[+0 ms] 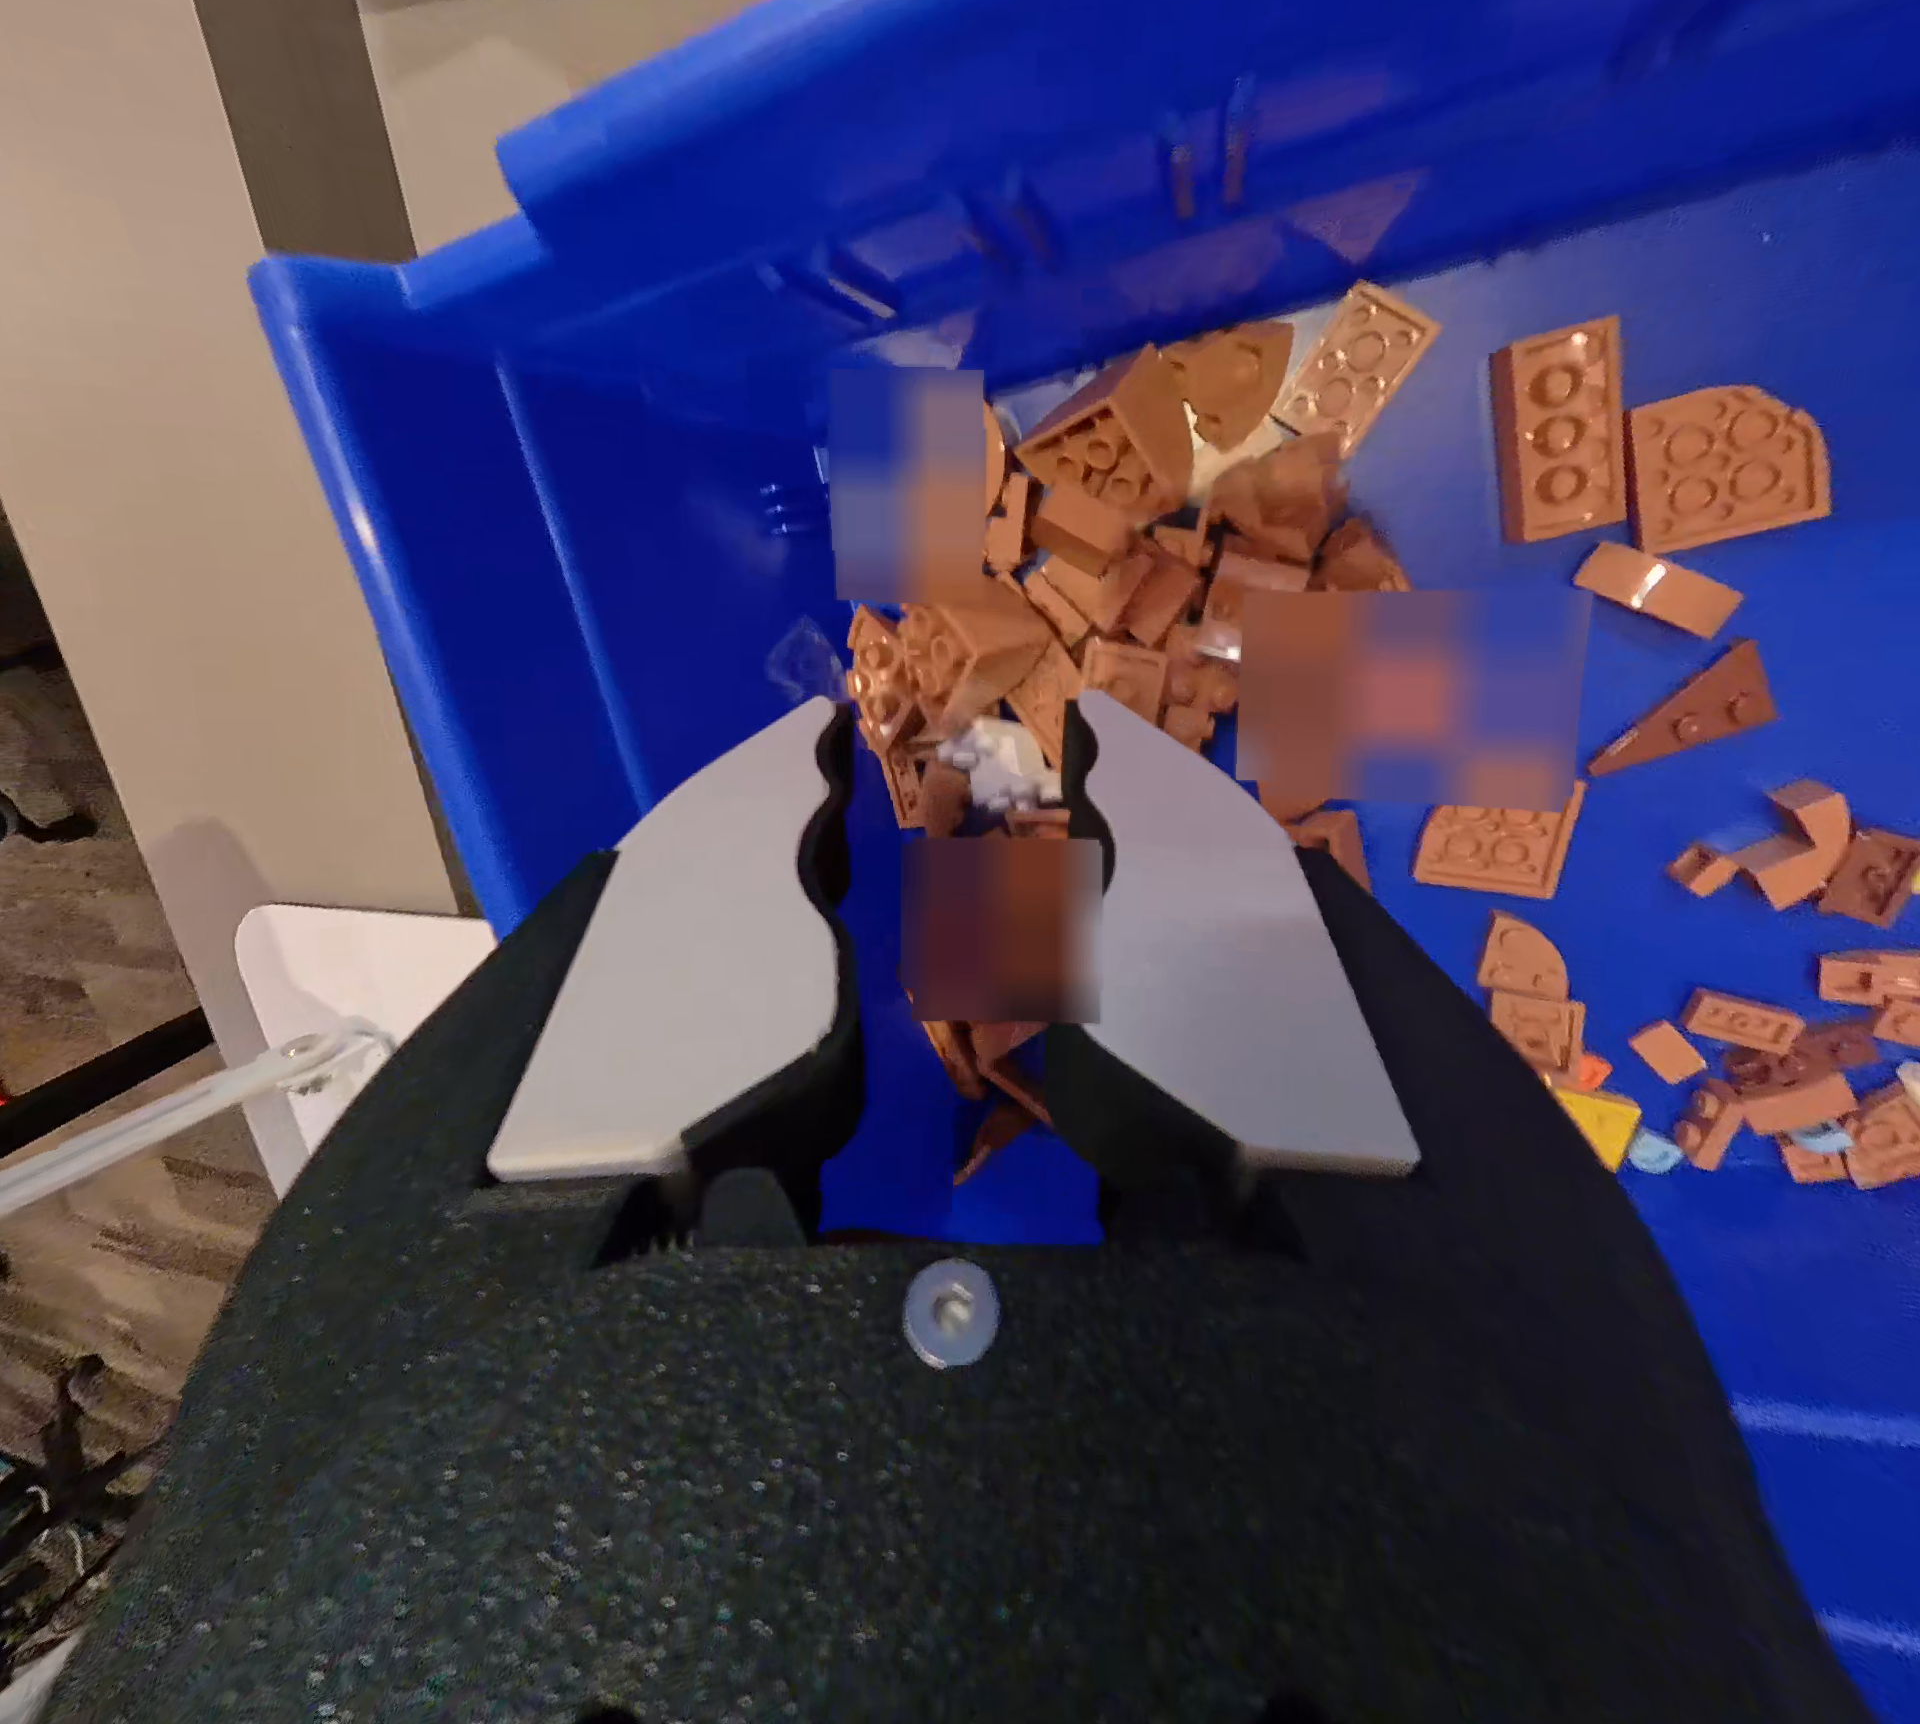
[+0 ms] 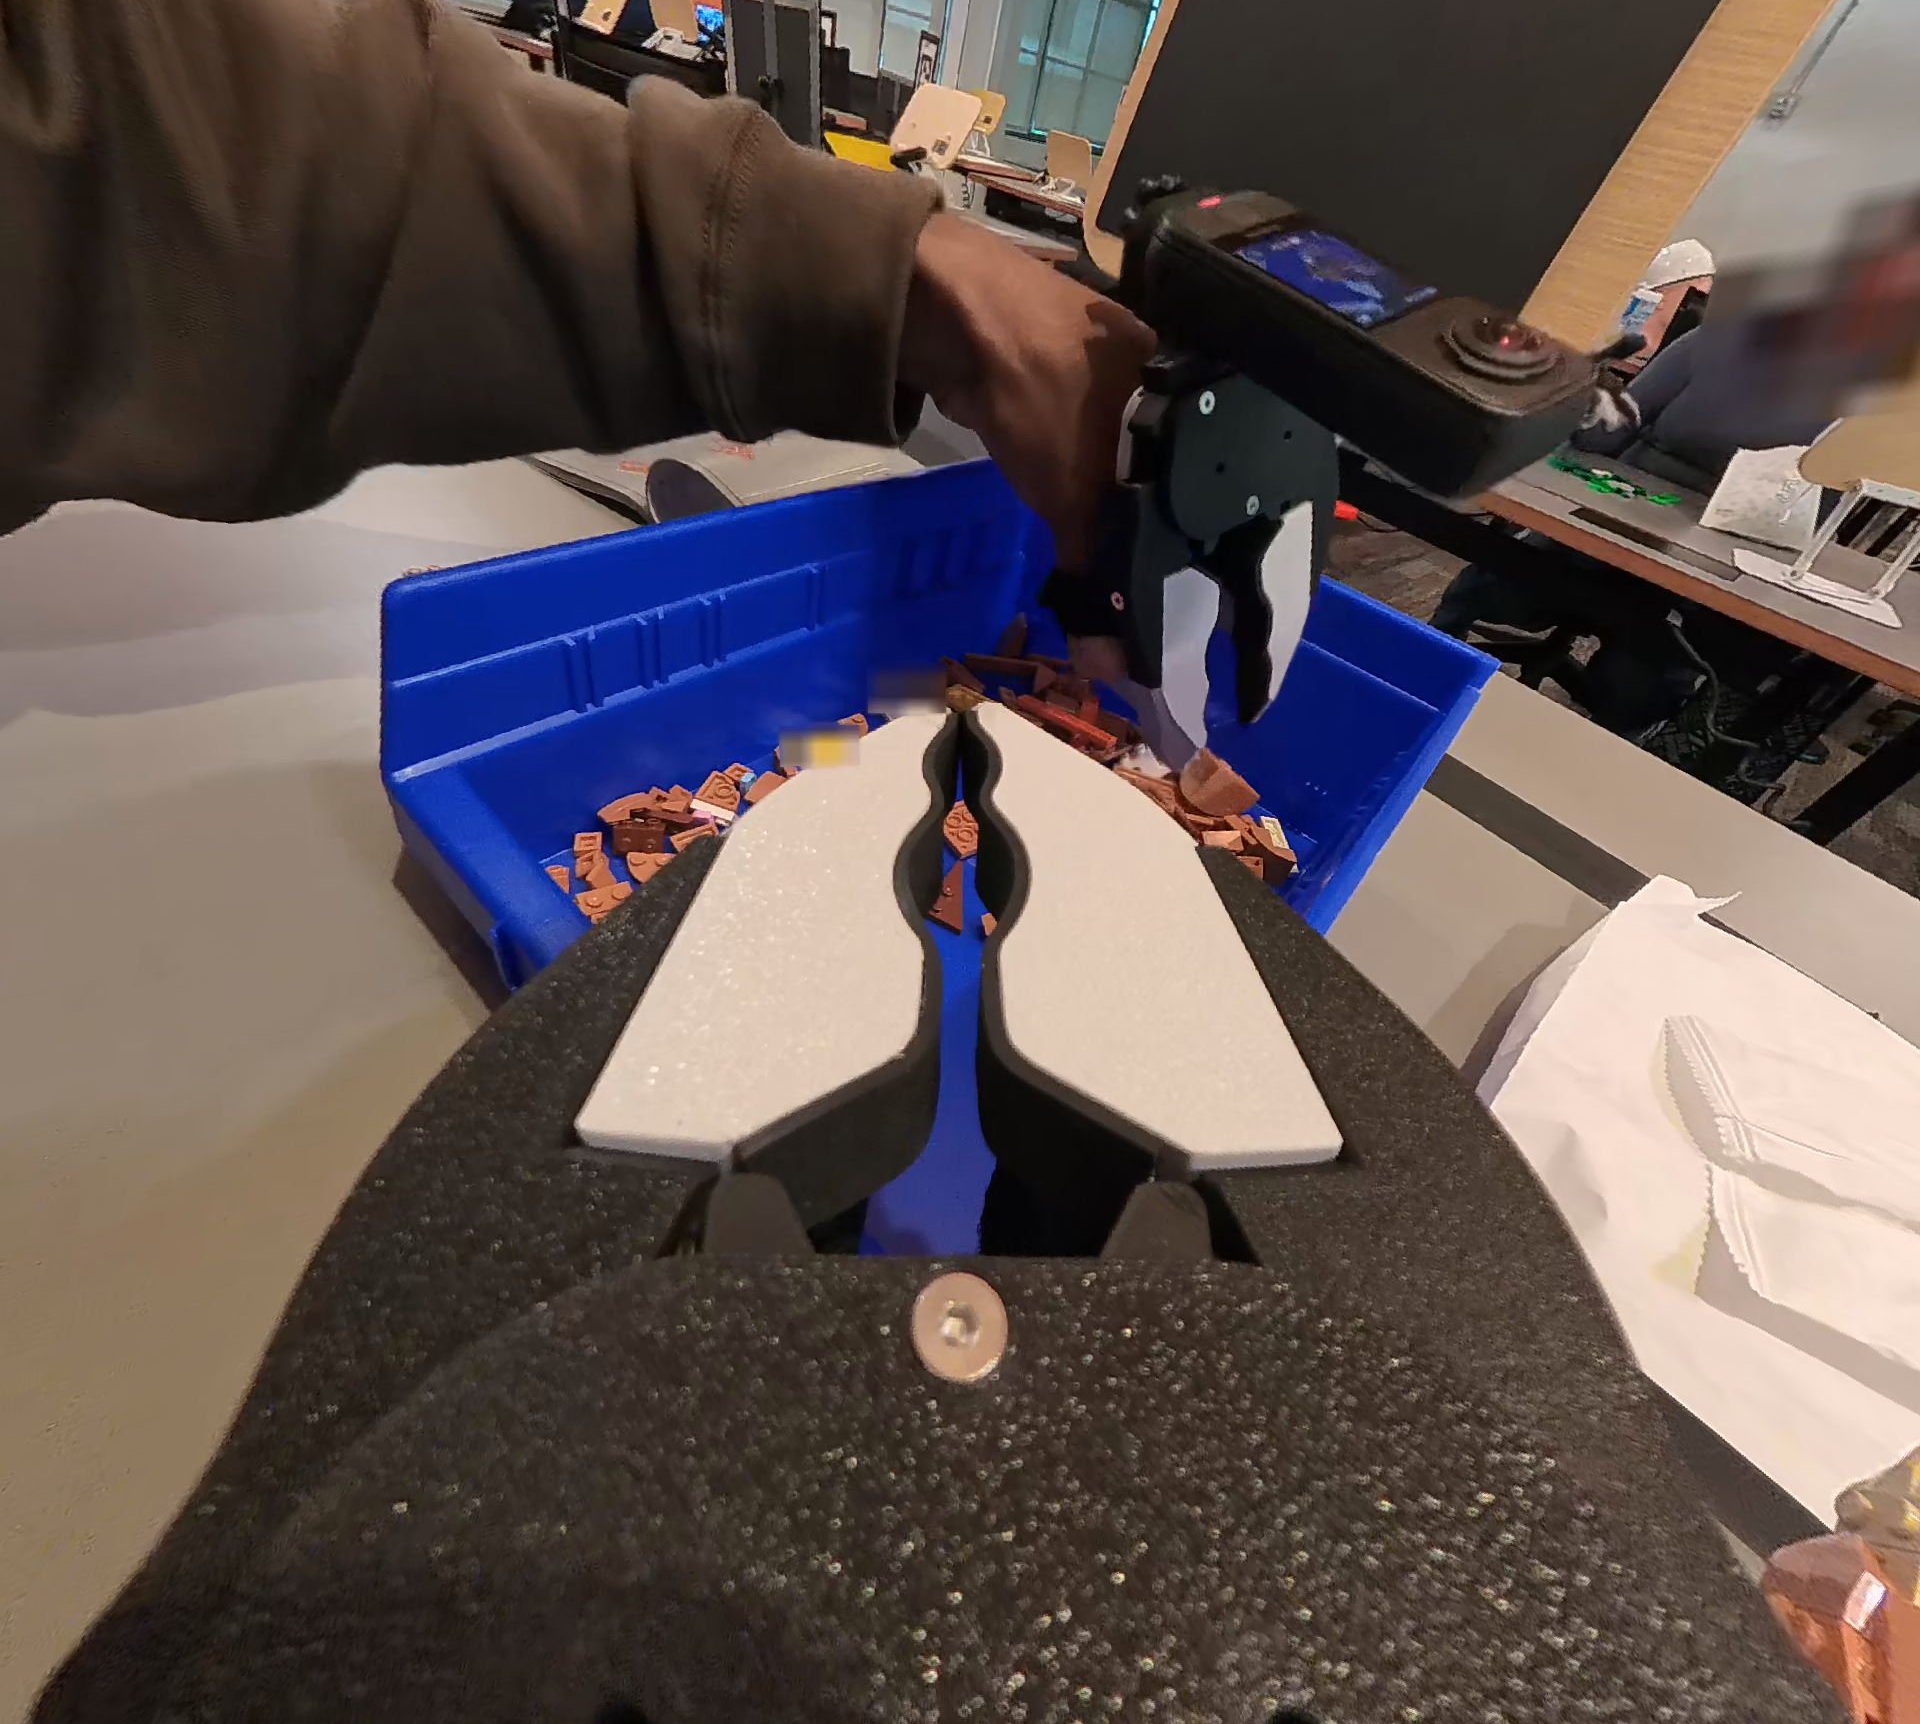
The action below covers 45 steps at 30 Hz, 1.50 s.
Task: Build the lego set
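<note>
The blue bin (image 2: 644, 677) sat on the grey surface (image 2: 208, 843), brown bricks (image 1: 1101, 531) heaped at its far right. The left tongs (image 1: 961, 718) hung spread over that heap; closing there might pinch several bricks. The right tongs (image 2: 961, 718), pressed together and empty, hovered near.

Your blue bin (image 1: 1039, 116) is smooth, glossy plastic; the brown bricks (image 1: 1725, 469) shine too. Your left gripper (image 1: 961, 729) wears matt grey pads on grainy black plastic.
</note>
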### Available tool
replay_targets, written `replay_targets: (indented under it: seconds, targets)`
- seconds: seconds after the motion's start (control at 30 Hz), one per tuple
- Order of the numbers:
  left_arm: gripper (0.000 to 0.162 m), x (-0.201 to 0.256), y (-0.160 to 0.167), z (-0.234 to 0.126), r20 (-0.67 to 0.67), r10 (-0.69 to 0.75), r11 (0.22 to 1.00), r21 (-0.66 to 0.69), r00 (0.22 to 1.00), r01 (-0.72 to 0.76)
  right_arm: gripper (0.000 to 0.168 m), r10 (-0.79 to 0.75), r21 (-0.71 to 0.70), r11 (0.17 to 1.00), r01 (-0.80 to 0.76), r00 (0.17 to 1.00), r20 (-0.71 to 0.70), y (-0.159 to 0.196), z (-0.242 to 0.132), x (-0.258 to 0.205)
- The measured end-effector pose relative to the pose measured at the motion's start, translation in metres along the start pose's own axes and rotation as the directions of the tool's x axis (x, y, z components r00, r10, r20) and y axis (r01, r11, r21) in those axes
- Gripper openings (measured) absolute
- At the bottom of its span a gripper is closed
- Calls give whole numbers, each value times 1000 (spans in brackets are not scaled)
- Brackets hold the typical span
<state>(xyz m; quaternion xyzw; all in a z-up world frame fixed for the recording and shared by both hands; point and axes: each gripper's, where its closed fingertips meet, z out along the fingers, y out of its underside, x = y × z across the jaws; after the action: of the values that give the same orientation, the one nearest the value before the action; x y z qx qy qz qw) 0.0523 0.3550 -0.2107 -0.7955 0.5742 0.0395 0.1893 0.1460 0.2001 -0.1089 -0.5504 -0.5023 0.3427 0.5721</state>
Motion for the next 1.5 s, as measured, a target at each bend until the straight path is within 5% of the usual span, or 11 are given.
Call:
replay_targets:
  seconds: [0.27, 0.67, 0.9, 1.33, 1.5]
  targets:
    - [39, 30, 41, -32, -83, 27, 996, -84, 996, -34, 0, 0, -1, 1000, 0, 1000, 3, 0, 0, -1]
    - [37, 47, 55, -17, -184, 166, 953, -224, 969, -206, 0, -3, -6, 1000, 3, 1000, 2, 1, 2, -2]
    - [27, 30, 58, 1, -142, -58, 945, -327, 988, 9, 0, -4, 2, 1000, 4, 1000, 0, -1, 0, -1]
    - [12, 30, 56, 8, -158, -95, 933, -358, 983, 33, 0, -7, 4, 1000, 7, 1000, 1, -2, 0, -2]
    - [9, 27, 44, -1, -145, -115, 959, -275, 983, 71, 0, -8, 4, 1000, 8, 1000, 5, -1, 0, -3]
